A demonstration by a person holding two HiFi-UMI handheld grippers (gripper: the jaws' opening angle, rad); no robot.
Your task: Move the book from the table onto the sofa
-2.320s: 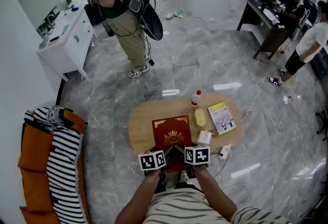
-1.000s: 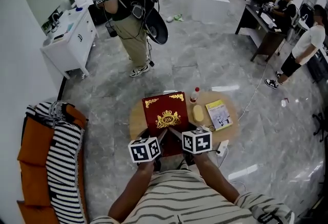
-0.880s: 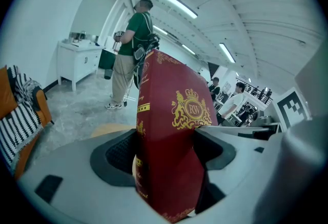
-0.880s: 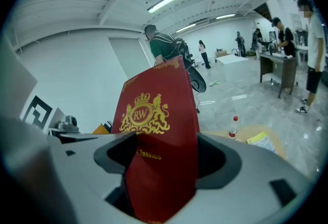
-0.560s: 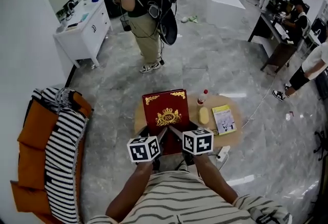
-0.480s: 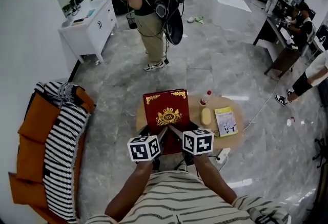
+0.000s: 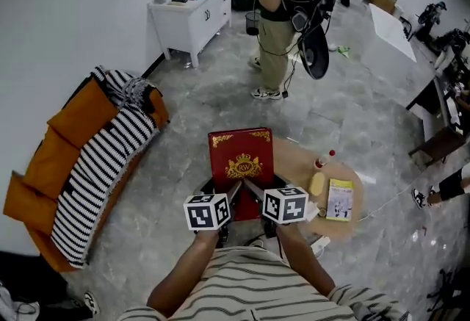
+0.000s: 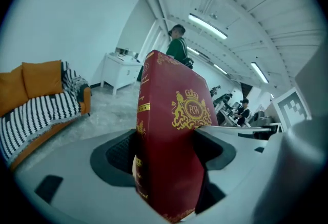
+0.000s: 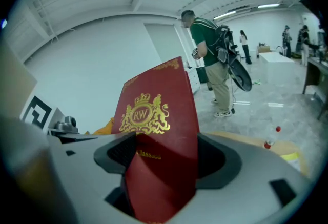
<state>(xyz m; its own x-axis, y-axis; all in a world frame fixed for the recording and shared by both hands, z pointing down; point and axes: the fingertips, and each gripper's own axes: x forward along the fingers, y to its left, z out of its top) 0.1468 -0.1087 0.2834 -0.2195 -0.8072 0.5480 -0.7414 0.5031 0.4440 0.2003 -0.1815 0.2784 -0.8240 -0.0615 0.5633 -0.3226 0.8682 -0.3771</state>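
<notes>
My head camera looks steeply down, while my left hand-held gripper (image 8: pixel 166 154) and right hand-held gripper (image 9: pixel 163 159) cameras face closely along their jaws, all sharing the red book (image 7: pixel 240 165).

Both bare forearms reach forward from the torso and converge, the left forearm (image 7: pixel 192 268) angling inward and the right forearm (image 7: pixel 301 261) doing the same, so the wrists end close together. Each hand carries a grey plastic two-jaw tool topped by a white cube with black square markers: the left cube (image 7: pixel 207 211) and the right cube (image 7: pixel 285 204) sit side by side, nearly touching. The left gripper (image 7: pixel 233 189) (image 8: pixel 169 151) and the right gripper (image 7: pixel 251 189) (image 9: pixel 164 159) both have their dark padded jaws clamped on the near edge of a dark red, gold-crested hardback book (image 7: pixel 241 165), held lifted between them.
</notes>
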